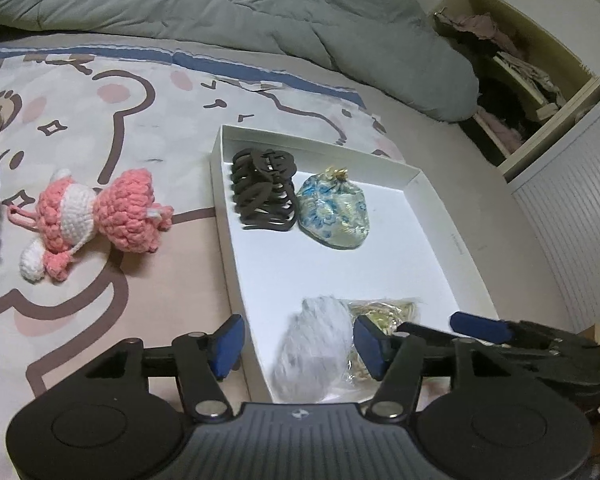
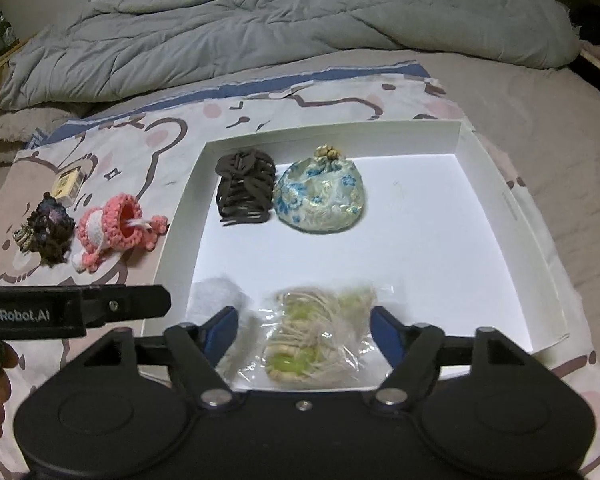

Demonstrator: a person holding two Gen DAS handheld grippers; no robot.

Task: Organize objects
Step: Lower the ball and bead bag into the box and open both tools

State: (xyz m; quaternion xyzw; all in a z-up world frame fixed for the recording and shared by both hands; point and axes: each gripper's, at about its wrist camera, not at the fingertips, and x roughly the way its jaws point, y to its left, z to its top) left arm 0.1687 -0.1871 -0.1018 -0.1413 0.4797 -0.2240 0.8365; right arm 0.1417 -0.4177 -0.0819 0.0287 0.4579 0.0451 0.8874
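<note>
Your white box (image 2: pixel 512 216) sits on a bed (image 2: pixel 540 92) spread with a bear-print sheet (image 1: pixel 112 112) (grey duvet (image 2: pixel 260 28) bunched behind, open wardrobe (image 1: pixel 516 80) beside). Hair claw (image 2: pixel 242 190) and brocade pouch (image 2: pixel 320 196) lie inside it, touching; the pink crochet doll (image 1: pixel 96 220) lies outside on the sheet. Both your left gripper (image 1: pixel 296 344) and right gripper (image 2: pixel 302 336) hover with jaws spread, empty.

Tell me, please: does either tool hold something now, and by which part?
Nothing is held. The left tool is open over the grey fluffy pompom; the right tool is open over the bagged bracelet. No finger touches them.
</note>
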